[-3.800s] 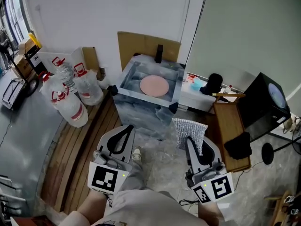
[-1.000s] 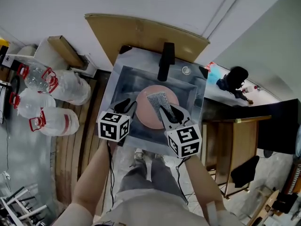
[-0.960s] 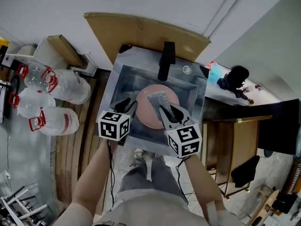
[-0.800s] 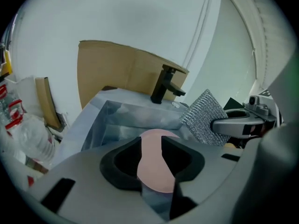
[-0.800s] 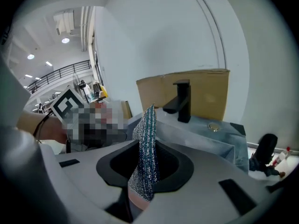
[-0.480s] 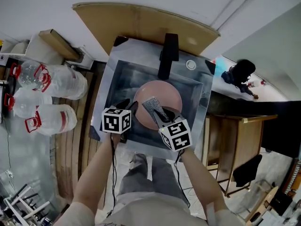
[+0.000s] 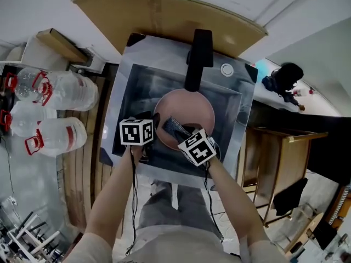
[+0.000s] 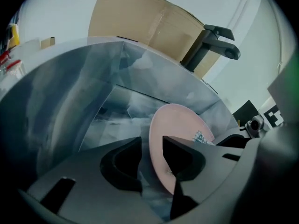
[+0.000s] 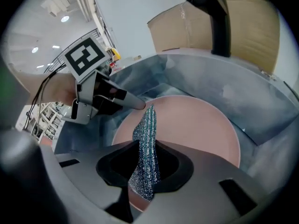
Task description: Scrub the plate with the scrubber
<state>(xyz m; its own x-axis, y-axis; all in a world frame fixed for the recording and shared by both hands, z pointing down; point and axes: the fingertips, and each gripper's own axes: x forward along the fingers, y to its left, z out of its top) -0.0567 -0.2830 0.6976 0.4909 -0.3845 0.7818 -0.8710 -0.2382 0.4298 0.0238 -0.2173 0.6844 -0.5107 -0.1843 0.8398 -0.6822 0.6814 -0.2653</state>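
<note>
A round pink plate (image 7: 189, 107) lies in the steel sink (image 7: 131, 86); it also shows in the right gripper view (image 9: 196, 125). My right gripper (image 9: 145, 147) is shut on a silvery mesh scrubber (image 9: 147, 122), which hangs edge-on over the plate's near left part (image 7: 173, 126). My left gripper (image 8: 152, 158) is open, its jaws having just been opening. The plate's left rim (image 8: 156, 139) stands between them, with a gap showing beside the left jaw. In the head view the left gripper (image 7: 151, 119) is at the plate's left edge, beside the right gripper (image 7: 181, 131).
A black faucet (image 7: 198, 59) rises over the far side of the sink, with brown cardboard (image 7: 159, 12) behind it. Large water bottles (image 7: 49, 108) stand on the floor at the left. A wooden table (image 7: 279, 158) is at the right.
Both grippers have sunk into the sink, down to the plate. The scrubber has come lower over the plate's near left side. The left gripper's jaws now straddle the plate's rim.
</note>
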